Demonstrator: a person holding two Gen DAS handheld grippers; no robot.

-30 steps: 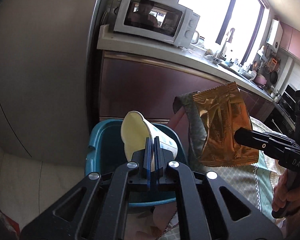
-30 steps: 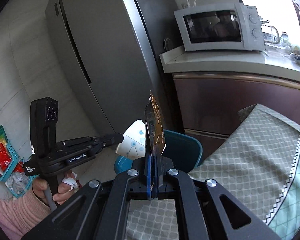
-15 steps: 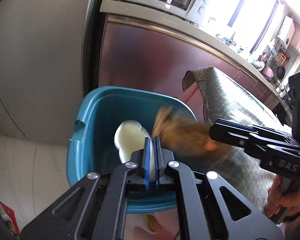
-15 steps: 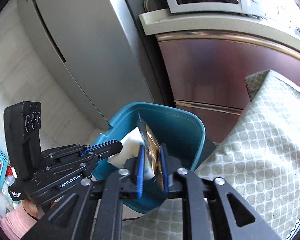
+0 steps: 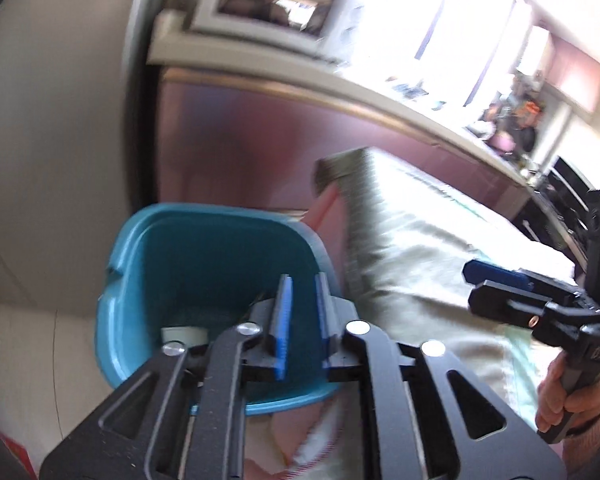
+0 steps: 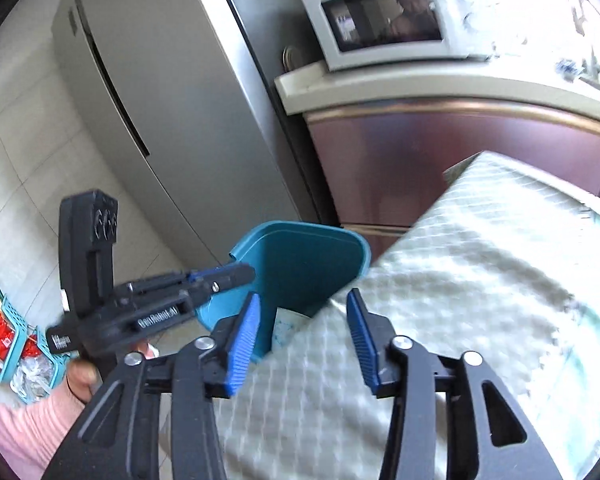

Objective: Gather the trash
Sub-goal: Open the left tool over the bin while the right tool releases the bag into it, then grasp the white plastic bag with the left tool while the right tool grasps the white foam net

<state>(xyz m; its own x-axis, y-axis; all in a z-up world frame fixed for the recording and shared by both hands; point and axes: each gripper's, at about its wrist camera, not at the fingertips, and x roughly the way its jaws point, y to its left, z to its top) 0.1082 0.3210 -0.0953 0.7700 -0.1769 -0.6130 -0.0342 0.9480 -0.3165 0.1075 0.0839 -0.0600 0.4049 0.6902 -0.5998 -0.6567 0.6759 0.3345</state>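
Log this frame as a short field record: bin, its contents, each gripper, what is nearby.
bin: teal bin on the floor beside the cloth-covered table
contents: white paper cup inside; no wrapper visible
left gripper: over the bin, jaws opening, nothing between them
right gripper: jaws opening, empty
nearby: fridge, microwave

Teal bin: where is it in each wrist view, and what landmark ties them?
Left wrist: teal bin lower left, behind the left gripper's fingers.
Right wrist: bin centre, left of the checked tablecloth.
Shared landmark: microwave on the counter.
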